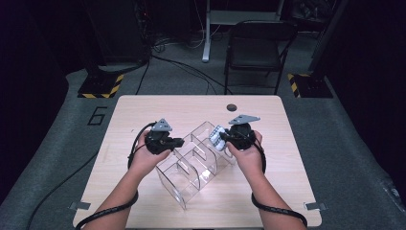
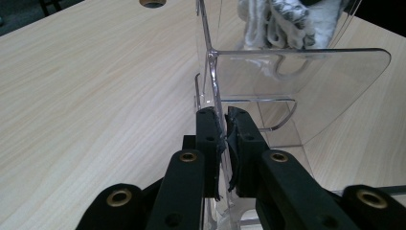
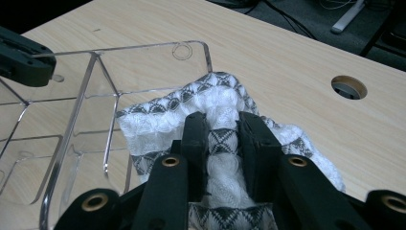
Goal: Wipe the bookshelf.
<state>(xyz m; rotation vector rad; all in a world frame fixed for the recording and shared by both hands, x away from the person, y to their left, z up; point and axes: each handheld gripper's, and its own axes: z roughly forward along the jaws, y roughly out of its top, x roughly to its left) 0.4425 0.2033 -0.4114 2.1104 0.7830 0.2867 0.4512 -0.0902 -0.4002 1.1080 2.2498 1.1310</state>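
Work from the table [image 1: 143,201] inward. The clear acrylic organizer [image 1: 191,167] sits at table centre, its long axis running from about 7 o'clock to 1 o'clock in the high view, open compartments facing up.

Your left gripper [image 1: 178,142], at 9 o'clock of the organizer, has its jaws nearly closed, pinching a thin clear wall [image 2: 221,143] edge-on. Maintain this clamp and keep the hand level so the organizer cannot slide or tip.

Your right gripper [image 1: 225,139], at 2 o'clock of the organizer, has its jaws closed to a narrow gap on a bunched white cloth with a grey diamond pattern [image 3: 215,110]. The cloth hangs just above the rim of the far-end compartment [image 3: 143,76], part of it over the opening and part outside toward the bare table.

The step in hand appears to be seating the cloth in that compartment. To do it well:

1. Centre the bundle over the opening before lowering.
2. Descend straight down, clear of the dividers.
3. Release only when the bulk lies below the rim.

The cloth's long axis runs roughly along your right jaws, its free folded end pointing away from you, toward 11 o'clock in the right gripper view.
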